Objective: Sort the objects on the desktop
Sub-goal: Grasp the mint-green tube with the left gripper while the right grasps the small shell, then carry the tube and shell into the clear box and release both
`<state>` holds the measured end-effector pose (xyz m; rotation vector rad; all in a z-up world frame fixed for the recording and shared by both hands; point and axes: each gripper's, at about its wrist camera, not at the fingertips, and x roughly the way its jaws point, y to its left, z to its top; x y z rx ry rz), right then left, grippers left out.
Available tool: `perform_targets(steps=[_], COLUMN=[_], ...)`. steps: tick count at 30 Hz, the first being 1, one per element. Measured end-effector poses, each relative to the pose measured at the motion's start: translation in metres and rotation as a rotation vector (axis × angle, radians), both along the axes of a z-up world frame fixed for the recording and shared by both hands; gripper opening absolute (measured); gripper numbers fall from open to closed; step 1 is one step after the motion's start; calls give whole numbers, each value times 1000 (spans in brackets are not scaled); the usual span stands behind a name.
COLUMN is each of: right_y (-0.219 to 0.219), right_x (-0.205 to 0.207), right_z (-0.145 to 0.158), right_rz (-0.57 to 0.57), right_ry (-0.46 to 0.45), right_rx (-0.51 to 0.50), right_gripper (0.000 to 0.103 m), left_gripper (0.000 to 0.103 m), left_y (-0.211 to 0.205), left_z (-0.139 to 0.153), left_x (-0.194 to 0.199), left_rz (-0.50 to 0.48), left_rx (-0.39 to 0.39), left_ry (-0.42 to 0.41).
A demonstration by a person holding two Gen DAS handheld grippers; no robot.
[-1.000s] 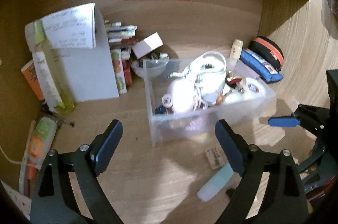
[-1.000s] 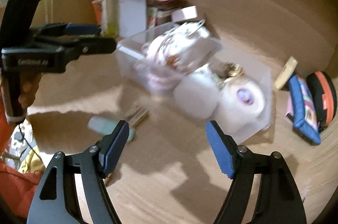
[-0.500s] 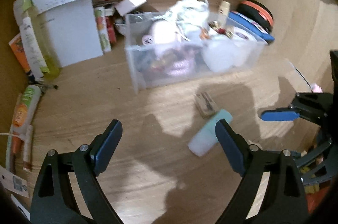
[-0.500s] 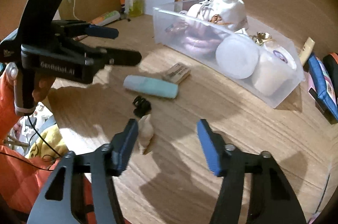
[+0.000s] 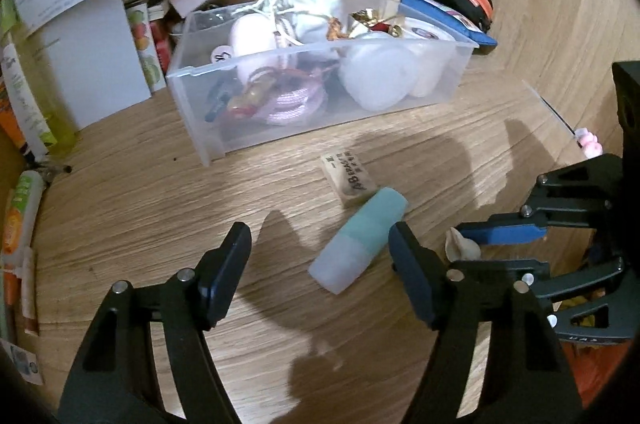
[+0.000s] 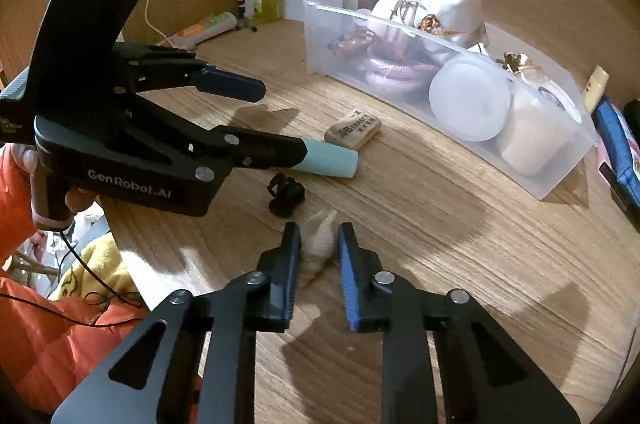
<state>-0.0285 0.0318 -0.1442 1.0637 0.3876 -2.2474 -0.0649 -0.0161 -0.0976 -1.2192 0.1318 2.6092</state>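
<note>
Right gripper (image 6: 318, 250): fingers narrowed to a slim gap w/ a pale shell (image 6: 320, 242) between them, low over the counter (image 6: 460, 264); pads sit just beside the shell on both sides, but firm contact can't be told. In the left wrist view the same gripper (image 5: 472, 244) shows side-on at right, one blue pad right by the shell (image 5: 462, 248).

Left gripper (image 5: 320, 276): spread wide, holding nothing, hovering above a teal tube (image 5: 358, 238). The tube lies flat betw. the finger lines, nearer the right finger, its teal end touching an eraser (image 5: 348, 178). From the right wrist view, the left gripper (image 6: 280, 120) partly covers the tube (image 6: 330, 162); eraser (image 6: 352, 130) just beyond it.

Shell: cream, pointed, lying on the wood near the counter's front edge. A black clip (image 6: 286, 192) sits just behind it, apart from the tube.

Clear bin (image 5: 200, 112) stands further back, packed w/ a white pouch (image 5: 316, 4), pink cord, a round lid and a tape roll. Bare wood lies betw. the bin and the loose items, and to the right of the shell. Bottles, papers and cases line the back and sides.
</note>
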Motion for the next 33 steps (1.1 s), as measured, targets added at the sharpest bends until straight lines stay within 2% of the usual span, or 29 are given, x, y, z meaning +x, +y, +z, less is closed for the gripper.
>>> perform_targets(steps=[8,15,20,23,28,33], right_y=[17,41,52,57,66,72], right_x=[-10,-26,-34,-39,-43,-44], right_z=[6,21,24,23,23,22], right_rz=[-42,-109,-141,-154,-170,-182], right_ry=[-4,-16,-29,-38,-48,-54], right_rx=[-40,-106,-132,-136,-151,-169], right_gripper=[16,16,16,16,16,17], left_gripper=[49,41,20,15,15,19], left_y=[9,17,24,29,38,38], left_z=[-4,-5,-3,0,3,1], left_x=[-7,-15,-15,-9,-1,-13], left_rz=[-34,-59,-92,-128,-169,-156], left_rx=[-11,-1,27,28,-5,-1], left_ry=[-33,-30,-38,-38,-37,-68])
